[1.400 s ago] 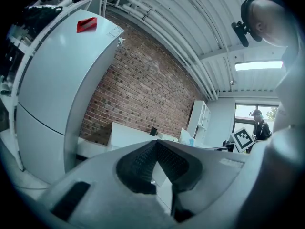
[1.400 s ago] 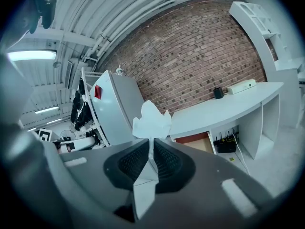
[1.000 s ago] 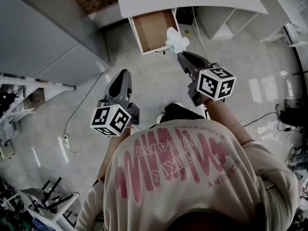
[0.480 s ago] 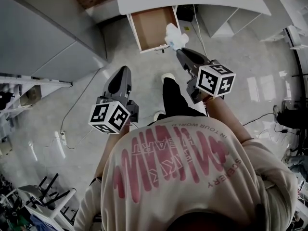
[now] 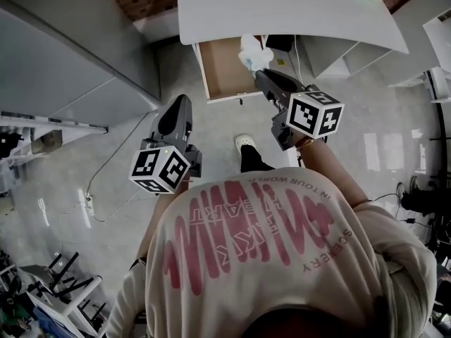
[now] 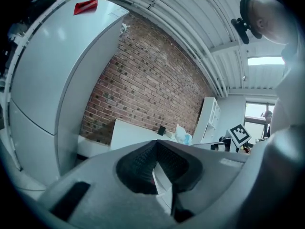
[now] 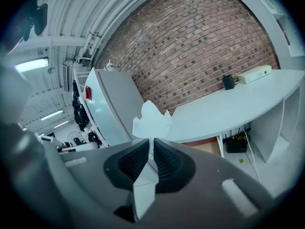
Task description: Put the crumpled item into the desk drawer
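here, the right gripper (image 5: 259, 74) has its two dark jaws pinching a white crumpled wad of paper (image 5: 251, 50). the right gripper view shows it plainly: the ribbed pads close on the wad's thin lower stem (image 7: 151, 144) while its ragged, leaf-shaped top (image 7: 151, 119) stands above the tips. from the head view the wad sits at the right side of the open drawer with a tan wooden bottom and white walls (image 5: 222, 65), just in front of the edge of the curved white desk top (image 5: 282, 5). how high it hangs over the drawer i cannot tell. the drawer is pulled out toward the person, its white front panel nearest them.

the left gripper (image 5: 180, 103) is well apart from the drawer, over the pale glossy floor (image 5: 211, 129), pointing toward the desk. in its own view the jaws (image 6: 155, 144) are pressed together at the tips with nothing between them. past them that view also shows the white wad (image 6: 183, 135) and the right gripper's marker cube (image 6: 239, 133) off to the right, before a red brick wall (image 6: 143, 89).

a tall grey cabinet (image 5: 63, 55) stands to the left of the desk. one white shoe (image 5: 243, 141) of the person shows on the floor between the two grippers, below the drawer's front.
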Demonstrator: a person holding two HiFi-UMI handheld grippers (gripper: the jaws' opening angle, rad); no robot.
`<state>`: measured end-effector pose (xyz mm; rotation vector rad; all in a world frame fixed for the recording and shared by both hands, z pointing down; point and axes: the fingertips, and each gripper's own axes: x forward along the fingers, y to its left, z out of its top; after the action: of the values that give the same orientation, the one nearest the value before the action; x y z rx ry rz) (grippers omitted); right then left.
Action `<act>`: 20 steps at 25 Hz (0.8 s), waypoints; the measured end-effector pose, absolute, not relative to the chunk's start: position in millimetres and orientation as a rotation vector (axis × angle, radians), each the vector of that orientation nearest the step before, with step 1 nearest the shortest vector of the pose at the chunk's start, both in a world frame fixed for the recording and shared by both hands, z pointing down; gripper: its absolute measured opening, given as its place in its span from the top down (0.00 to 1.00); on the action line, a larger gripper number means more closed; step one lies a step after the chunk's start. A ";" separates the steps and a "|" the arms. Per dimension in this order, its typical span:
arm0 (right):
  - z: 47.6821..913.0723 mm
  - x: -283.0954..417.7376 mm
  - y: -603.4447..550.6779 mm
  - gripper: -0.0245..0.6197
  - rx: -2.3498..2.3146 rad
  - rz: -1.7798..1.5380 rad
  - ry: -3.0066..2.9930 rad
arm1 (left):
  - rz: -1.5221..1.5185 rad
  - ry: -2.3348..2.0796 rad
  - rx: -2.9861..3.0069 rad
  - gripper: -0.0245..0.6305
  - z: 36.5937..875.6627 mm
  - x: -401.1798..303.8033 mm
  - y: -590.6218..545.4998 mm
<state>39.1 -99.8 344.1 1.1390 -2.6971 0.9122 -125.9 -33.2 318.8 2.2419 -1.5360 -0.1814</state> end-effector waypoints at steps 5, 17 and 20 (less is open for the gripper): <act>330.5 39.9 -157.4 0.89 1.068 0.885 -2.752 | -0.216 -1.594 2.230 0.96 311.0 -118.1 -82.7; 356.0 34.6 -235.2 0.89 0.873 0.854 -2.742 | -0.266 -1.645 2.146 0.96 327.6 -104.0 -158.5; 372.2 31.8 -242.7 0.89 0.829 0.872 -2.721 | -0.226 -1.649 2.121 0.96 339.9 -99.5 -168.4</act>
<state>31.8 -242.7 372.2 0.8294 -2.7213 0.8725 -99.5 -168.4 339.9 2.1209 -1.6492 -0.2260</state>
